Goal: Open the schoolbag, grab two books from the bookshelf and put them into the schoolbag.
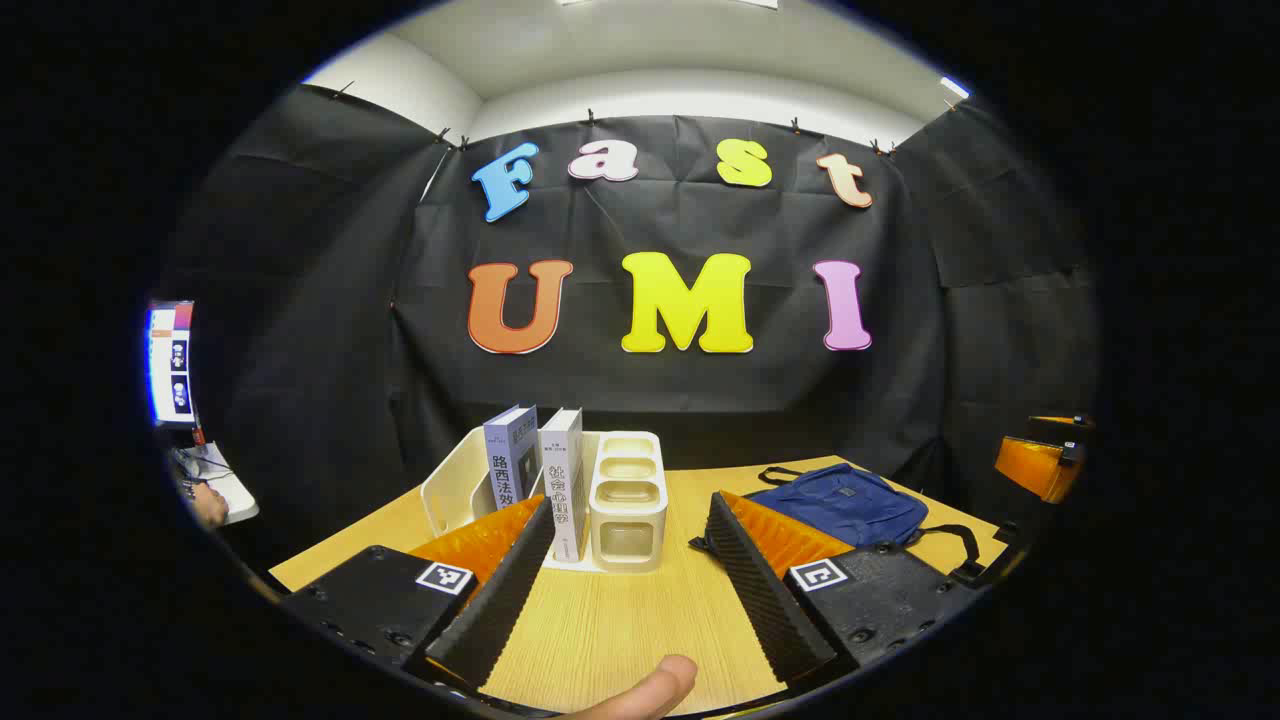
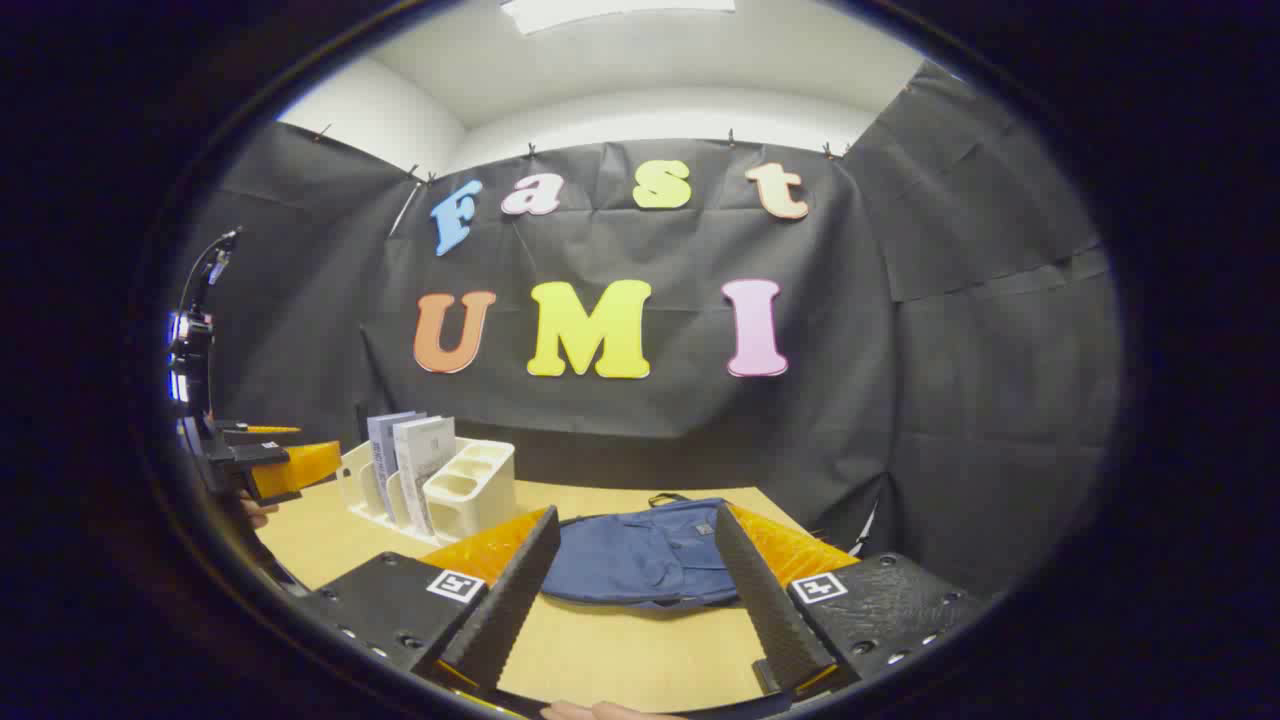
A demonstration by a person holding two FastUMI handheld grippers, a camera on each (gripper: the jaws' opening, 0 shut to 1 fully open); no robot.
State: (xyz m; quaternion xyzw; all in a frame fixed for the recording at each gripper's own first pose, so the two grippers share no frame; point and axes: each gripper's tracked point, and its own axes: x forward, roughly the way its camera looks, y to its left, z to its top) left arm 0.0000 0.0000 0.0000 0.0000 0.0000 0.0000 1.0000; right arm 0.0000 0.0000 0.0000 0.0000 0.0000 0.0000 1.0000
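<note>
Schoolbag [image 2: 640,560] right of bookshelf [image 2: 440,490]

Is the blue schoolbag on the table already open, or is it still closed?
It looks closed: the schoolbag lies flat on the table, no gap showing.

Left gripper [image 1: 630,560] open above table [image 1: 640,630]; bookshelf [image 1: 600,490] with two books [image 1: 540,470] ahead, schoolbag [image 1: 840,505] ahead-right.
</note>
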